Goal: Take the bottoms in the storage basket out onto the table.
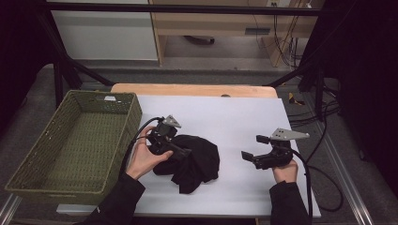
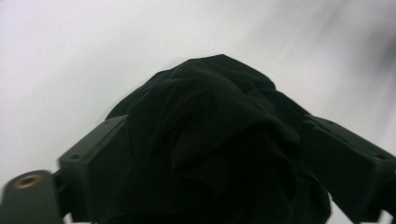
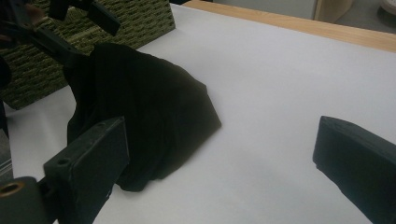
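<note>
The black cloth [image 1: 192, 161] lies bunched on the white table cover [image 1: 234, 117], right of the green basket [image 1: 75, 140]. The left gripper [image 1: 185, 152] rests at its left edge, jaws wide apart with cloth between them, not clamped. The right gripper [image 1: 251, 146], well apart to the right, stands open and empty.

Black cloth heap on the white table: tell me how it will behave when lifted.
The crumpled black fabric garment lies in soft folds, so it will likely droop and unfold rather than hold shape. It probably weighs little. Bunched between the left claw jaws, it may slip unless a thick fold is pinched.
</note>
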Demonstrator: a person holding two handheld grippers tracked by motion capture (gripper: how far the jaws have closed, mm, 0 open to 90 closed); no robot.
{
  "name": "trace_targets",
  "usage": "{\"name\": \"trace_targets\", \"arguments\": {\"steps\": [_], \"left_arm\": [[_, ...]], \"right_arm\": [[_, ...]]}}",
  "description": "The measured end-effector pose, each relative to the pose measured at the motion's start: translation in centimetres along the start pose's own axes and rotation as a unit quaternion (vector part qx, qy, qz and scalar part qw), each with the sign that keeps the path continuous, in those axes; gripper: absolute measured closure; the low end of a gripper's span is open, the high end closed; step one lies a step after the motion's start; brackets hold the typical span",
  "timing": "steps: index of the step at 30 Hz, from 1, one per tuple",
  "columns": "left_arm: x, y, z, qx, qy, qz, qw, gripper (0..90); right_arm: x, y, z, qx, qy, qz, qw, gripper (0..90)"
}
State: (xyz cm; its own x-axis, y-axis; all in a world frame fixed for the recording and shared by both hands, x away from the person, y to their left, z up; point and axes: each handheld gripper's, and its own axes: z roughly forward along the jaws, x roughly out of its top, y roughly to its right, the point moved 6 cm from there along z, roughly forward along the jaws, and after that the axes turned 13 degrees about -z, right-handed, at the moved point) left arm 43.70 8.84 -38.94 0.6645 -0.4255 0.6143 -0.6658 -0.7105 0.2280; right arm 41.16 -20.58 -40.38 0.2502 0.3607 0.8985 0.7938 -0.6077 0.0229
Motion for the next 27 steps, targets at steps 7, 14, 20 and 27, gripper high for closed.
{"name": "trace_targets", "arguments": {"steps": [7, 14, 20, 27], "left_arm": [[0.1, 0.8, -1.2, -0.004, 0.013, 0.008, 0.9999, 4.4], [0.1, 1.8, -2.9, 0.005, 0.022, 0.031, 0.9993, 2.7], [0.2, 2.2, -4.4, 0.000, 0.036, 0.036, 0.9987, 2.8], [-0.1, 2.1, -6.1, 0.012, 0.057, 0.034, 0.9977, 2.8]], "right_arm": [[0.0, 0.0, 0.0, 0.000, 0.002, 0.000, 1.0000, 4.0], [0.1, 0.0, 0.0, 0.000, 0.003, 0.000, 1.0000, 4.0], [0.1, -0.1, 0.0, 0.000, 0.003, -0.001, 1.0000, 4.0], [0.1, -0.1, 0.0, 0.000, 0.003, -0.001, 1.0000, 4.0]]}}
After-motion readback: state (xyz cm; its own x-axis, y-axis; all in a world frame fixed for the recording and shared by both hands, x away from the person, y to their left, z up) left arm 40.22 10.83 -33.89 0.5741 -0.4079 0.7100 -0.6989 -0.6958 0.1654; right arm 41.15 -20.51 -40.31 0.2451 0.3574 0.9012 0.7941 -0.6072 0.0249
